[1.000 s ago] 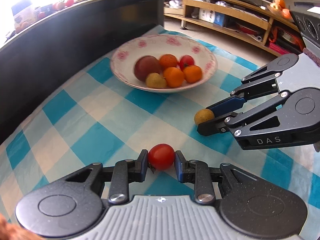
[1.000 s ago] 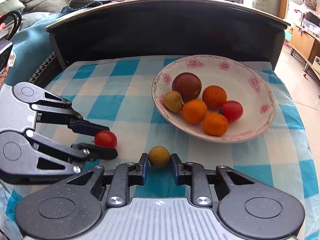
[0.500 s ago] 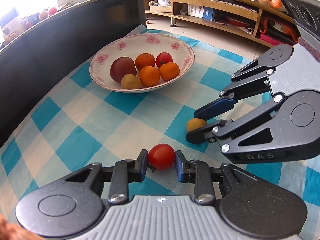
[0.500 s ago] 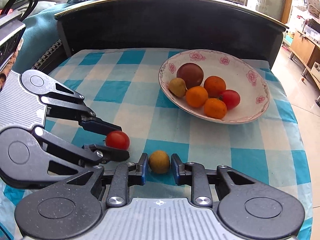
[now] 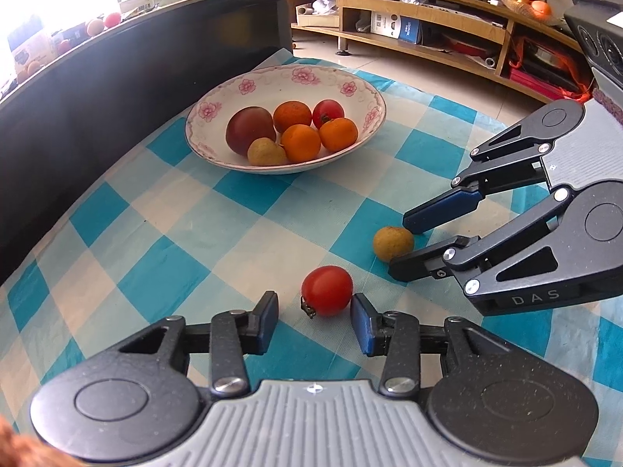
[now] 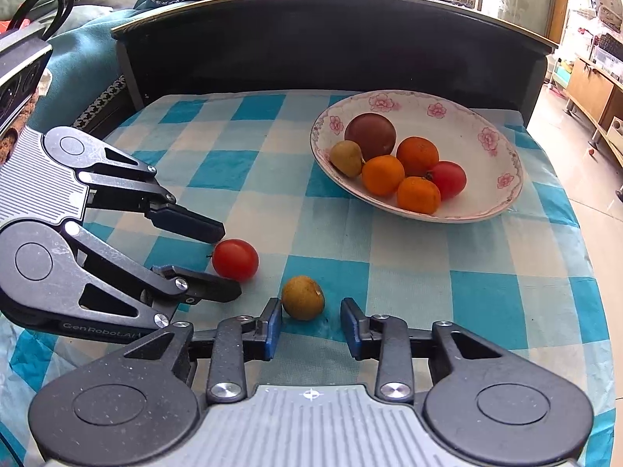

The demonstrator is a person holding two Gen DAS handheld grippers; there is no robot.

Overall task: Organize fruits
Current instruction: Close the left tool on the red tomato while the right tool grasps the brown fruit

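Note:
On the blue-checked cloth lies a red tomato between the fingers of my left gripper, whose jaws are opening; the left pad stands clear of it. A small yellow-brown fruit rests on the cloth between the fingers of my right gripper, also opening, with gaps on both sides. Each wrist view shows the other gripper: the right gripper around the brown fruit, the left gripper around the tomato. The flowered bowl holds oranges, a tomato, a dark fruit and a yellowish one.
A black curved panel rises along the far side of the table behind the bowl. The table edge drops to tiled floor beyond the bowl. Wooden shelves stand further off.
Both grippers were shut on their fruits and have spread their jaws. The tomato and the brown fruit now sit loose on the cloth.

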